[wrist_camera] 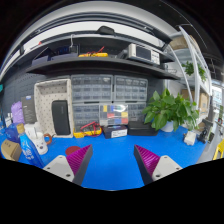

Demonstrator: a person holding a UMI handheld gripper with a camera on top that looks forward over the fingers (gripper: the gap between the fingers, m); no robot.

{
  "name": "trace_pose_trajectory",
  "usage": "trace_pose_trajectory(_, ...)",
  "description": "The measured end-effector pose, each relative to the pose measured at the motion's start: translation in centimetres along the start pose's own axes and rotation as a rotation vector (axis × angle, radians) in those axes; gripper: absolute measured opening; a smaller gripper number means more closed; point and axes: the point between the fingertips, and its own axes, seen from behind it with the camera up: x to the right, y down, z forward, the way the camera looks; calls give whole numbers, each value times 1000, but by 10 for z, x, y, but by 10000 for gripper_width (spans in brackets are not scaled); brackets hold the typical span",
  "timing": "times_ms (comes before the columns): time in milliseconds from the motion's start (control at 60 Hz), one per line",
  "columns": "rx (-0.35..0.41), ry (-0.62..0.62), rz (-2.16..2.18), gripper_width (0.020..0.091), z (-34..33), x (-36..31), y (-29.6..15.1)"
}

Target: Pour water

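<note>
Nearest us, our gripper is held level over the blue table, fingers spread wide with nothing between the pads. A blue-capped bottle stands well off to the left. Beyond are a plant, drawers and a microwave.

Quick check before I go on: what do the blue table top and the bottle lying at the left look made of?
Table top: smooth matte blue, a mat or laminate by its even, glare-free colour; which one is unclear. Bottle: seemingly clear plastic with a blue label, since light shows through it, though it is small here. The gripper hangs above the table, jaws open and holding nothing.
</note>
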Motion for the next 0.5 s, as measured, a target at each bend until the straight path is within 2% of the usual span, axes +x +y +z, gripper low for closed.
trace_pose_trajectory(217, 15, -148, -5, 834, -13, -53, 43)
trace_pose_trajectory(400, 36, -312, -20, 834, -45, -139, 73)
trace_pose_trajectory(500, 68, -363, -33, 846, -55, -180, 77)
